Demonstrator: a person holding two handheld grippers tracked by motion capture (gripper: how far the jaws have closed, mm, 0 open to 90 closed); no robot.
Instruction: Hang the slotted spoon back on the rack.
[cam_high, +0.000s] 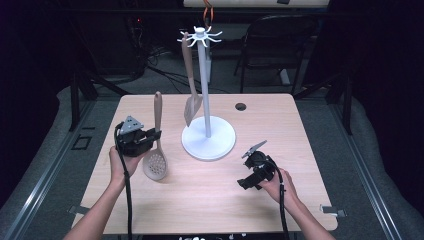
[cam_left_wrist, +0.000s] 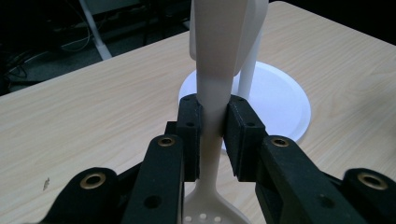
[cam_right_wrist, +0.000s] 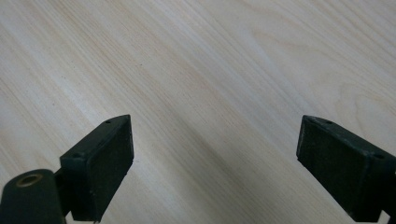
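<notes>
High view: the left gripper (cam_high: 150, 137) clamps the handle of a beige slotted spoon (cam_high: 156, 150), bowl low over the worktop (cam_high: 280, 125), just left of the white utensil stand (cam_high: 208, 140). Farther right, the right gripper (cam_right_wrist: 215, 163) points at bare wood, jaws spread wide with nothing between.

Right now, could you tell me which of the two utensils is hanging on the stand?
The solid spatula hangs there; the slotted spoon is clamped in the left hand-held gripper.
</notes>
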